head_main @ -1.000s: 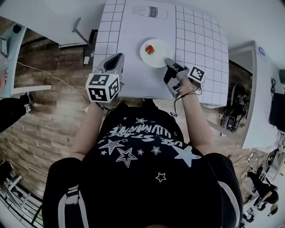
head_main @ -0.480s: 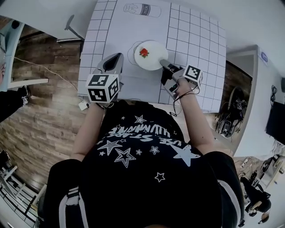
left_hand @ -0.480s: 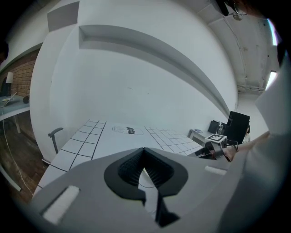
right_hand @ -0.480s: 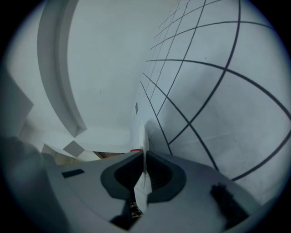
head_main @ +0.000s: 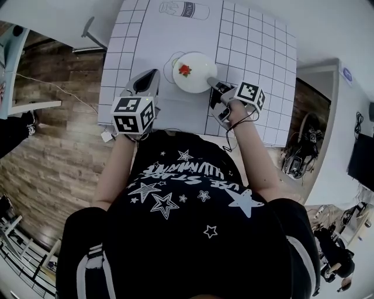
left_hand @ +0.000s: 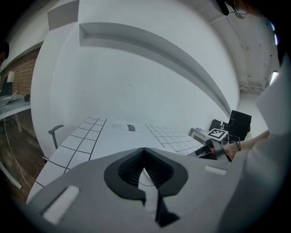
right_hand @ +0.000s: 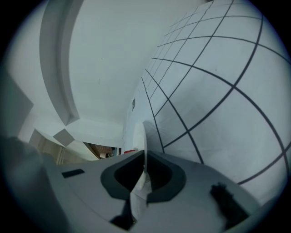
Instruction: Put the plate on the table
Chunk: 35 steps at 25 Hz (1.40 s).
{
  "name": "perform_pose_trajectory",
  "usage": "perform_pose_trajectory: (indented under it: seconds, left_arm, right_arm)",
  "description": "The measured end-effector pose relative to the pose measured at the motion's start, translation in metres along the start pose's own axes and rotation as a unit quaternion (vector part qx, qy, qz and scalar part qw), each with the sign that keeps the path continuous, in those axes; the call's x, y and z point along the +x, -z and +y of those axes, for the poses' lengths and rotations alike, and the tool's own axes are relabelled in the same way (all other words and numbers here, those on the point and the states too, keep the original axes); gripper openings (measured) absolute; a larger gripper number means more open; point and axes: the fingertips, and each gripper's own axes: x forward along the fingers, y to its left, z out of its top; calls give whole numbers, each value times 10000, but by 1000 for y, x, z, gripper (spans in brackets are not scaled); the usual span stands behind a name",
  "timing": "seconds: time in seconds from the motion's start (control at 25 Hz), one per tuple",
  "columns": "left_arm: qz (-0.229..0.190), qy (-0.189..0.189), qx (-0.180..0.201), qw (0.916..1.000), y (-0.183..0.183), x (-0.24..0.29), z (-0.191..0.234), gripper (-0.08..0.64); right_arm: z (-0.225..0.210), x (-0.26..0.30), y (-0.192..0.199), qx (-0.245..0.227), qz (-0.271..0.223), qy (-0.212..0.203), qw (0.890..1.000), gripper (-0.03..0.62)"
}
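Note:
A white plate (head_main: 197, 77) with a red strawberry (head_main: 185, 70) on it is over the white gridded table (head_main: 257, 52), near its middle. My right gripper (head_main: 211, 81) is shut on the plate's right rim. In the right gripper view the plate (right_hand: 138, 133) shows edge-on, running between the jaws of the right gripper (right_hand: 144, 158). My left gripper (head_main: 153, 75) hovers to the left of the plate, apart from it. In its own view the left gripper (left_hand: 144, 152) is shut with nothing in its jaws.
A circle outline (head_main: 169, 63) is drawn on the mat at the plate's left edge, and a bottle drawing (head_main: 184, 9) lies farther back. Wooden floor (head_main: 47, 146) lies to the left, and a white counter (head_main: 333, 117) stands to the right.
The plate and my right gripper now sit slightly left and farther up in the head view. The drawn circle now shows beside the plate. The left gripper has barely moved.

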Motion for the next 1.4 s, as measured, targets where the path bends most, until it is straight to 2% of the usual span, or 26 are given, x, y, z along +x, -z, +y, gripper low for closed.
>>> perform_pose_trajectory:
  seconds: [0.4, 0.52, 0.8, 1.08, 1.2, 1.4]
  left_arm:
    - [-55, 207, 171, 9996, -6, -8, 7, 9]
    - [-98, 247, 110, 9996, -6, -15, 10, 9]
    - [-63, 471, 233, 9986, -6, -33, 16, 9]
    - [-173, 775, 446, 9958, -13, -58, 28, 9]
    - [-171, 899, 502, 9945, -10, -70, 37, 9]
    - [-144, 1207, 578, 9909, -2, -88, 46, 9]
  right_arm:
    - [-7, -4, -2, -448, -274, 693, 9962, 28]
    - [-11, -6, -2, -617, -299, 983, 9928, 98]
    - [-13, -26, -10, -684, -858, 1481, 9829, 120]
    - [11, -56, -19, -412, -2036, 909, 9739, 118]
    - [24, -64, -9, -511, -2261, 779, 9696, 112]
    - [43, -71, 27, -639, -2501, 714, 9635, 46]
